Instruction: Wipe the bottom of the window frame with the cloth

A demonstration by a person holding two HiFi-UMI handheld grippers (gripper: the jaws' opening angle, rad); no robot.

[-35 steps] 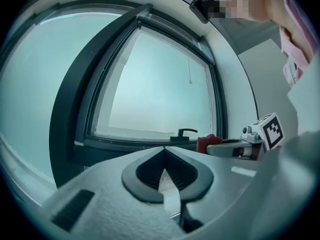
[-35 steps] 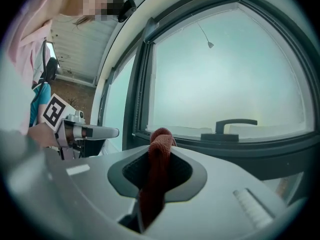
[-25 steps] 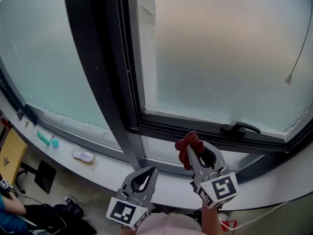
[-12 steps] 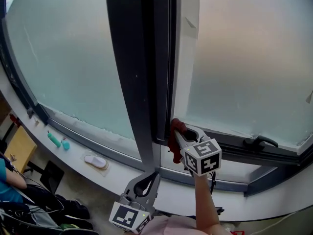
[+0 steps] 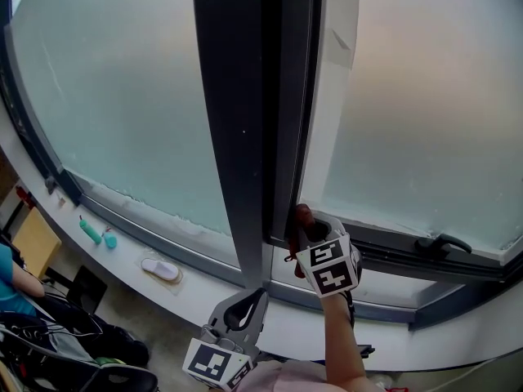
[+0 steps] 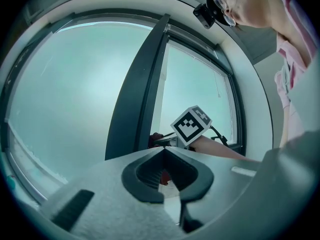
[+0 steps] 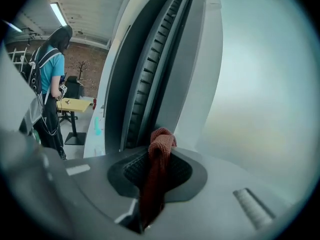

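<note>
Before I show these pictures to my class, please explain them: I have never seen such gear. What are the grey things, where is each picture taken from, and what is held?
There is no robot: a person holds grey tongs in each hand, each carrying a marker cube and a camera. One picture is from a camera on the person's head, looking down; the other two look along each tongs. The right tongs are shut on a red cloth at the bottom corner of the window frame. The left tongs are shut and empty. On the sill lie a teal item and a white item.
</note>
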